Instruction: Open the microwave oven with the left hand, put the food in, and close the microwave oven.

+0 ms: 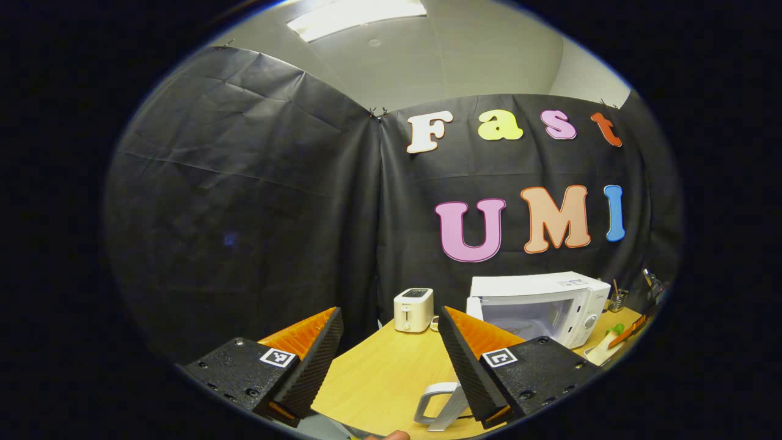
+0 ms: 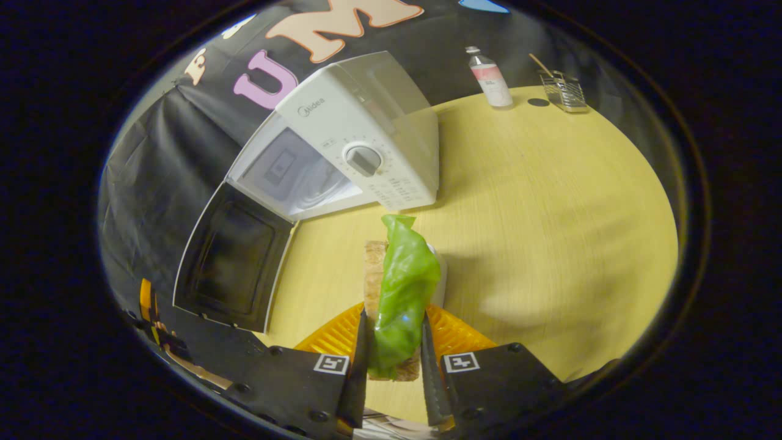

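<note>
The white microwave (image 2: pixel 366 122) stands on the wooden table (image 2: pixel 550 214) with its door (image 2: pixel 232 263) swung wide open to the left, showing the cavity (image 2: pixel 299 174). My right gripper (image 2: pixel 394 318) is shut on the food (image 2: pixel 403 281), a sandwich of bread with a green leaf, held above the table in front of the microwave's control panel. My left gripper (image 1: pixel 390 311) is open and holds nothing, back from the table's near corner. From there the microwave (image 1: pixel 537 305) lies ahead to the right, and the green leaf (image 1: pixel 616 329) shows at the far right.
A small white toaster (image 1: pixel 413 310) stands at the table's back left. A white handled object (image 1: pixel 437 403) lies near the front edge. A bottle (image 2: pixel 492 76) and a wire basket (image 2: pixel 565 91) sit behind the microwave's right side.
</note>
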The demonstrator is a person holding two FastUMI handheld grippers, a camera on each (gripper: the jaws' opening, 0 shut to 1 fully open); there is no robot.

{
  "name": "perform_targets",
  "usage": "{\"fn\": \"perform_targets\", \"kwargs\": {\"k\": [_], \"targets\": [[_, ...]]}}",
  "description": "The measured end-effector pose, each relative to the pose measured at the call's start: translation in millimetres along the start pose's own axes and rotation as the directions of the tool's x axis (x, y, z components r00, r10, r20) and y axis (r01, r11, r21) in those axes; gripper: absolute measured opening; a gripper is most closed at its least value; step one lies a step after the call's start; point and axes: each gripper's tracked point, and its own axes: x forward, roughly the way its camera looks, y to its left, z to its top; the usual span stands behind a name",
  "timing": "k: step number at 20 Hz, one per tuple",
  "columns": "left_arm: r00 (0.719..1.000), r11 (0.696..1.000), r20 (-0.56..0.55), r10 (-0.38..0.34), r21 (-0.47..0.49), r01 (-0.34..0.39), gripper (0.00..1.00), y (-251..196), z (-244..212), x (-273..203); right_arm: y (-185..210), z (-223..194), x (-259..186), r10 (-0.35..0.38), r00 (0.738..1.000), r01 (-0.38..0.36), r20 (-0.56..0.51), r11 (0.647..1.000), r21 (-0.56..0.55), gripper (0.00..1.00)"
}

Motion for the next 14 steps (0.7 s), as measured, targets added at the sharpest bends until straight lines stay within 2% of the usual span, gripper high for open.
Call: {"fn": "perform_targets", "kwargs": {"k": [1, 2, 3, 7, 10, 14], "targets": [[1.0, 1.0, 0.001, 0.002, 0.0, -0.002, 0.95, 3.0, -0.4, -1.8, -0.8, 1.1, 1.1, -0.001, 1.0, 0.001, 0.014, 1.0, -0.001, 0.42], [1.0, 1.0, 0.003, 0.002, -0.001, -0.002, 0.95, 4.8, -0.7, -4.3, -1.6, 2.2, 0.7, -0.007, 1.0, 0.008, 0.027, 1.0, -0.01, 0.34], [1.0, 1.0, 0.006, 0.001, -0.005, -0.001, 0.95, 6.6, -0.8, -6.6, -0.2, 3.2, -3.4, -0.008, 0.999, 0.009, 0.044, 1.0, -0.014, 0.41], [1.0, 1.0, 0.008, -0.003, -0.006, 0.003, 0.95, 10.5, -4.2, -11.2, 19.0, 15.2, -27.0, 0.051, 0.991, -0.052, 0.125, 0.999, 0.002, 0.42], [1.0, 1.0, -0.01, -0.011, -0.004, 0.011, 0.95, 11.9, -11.3, -13.7, 34.3, 24.8, -46.6, 0.093, 0.972, -0.095, 0.215, 0.995, 0.001, 0.41], [1.0, 1.0, -0.017, -0.022, -0.008, 0.021, 0.95, 12.5, -14.6, -17.2, 64.9, 22.2, -62.7, 0.16, 0.933, -0.16, 0.323, 0.987, -0.024, 0.41]]}}
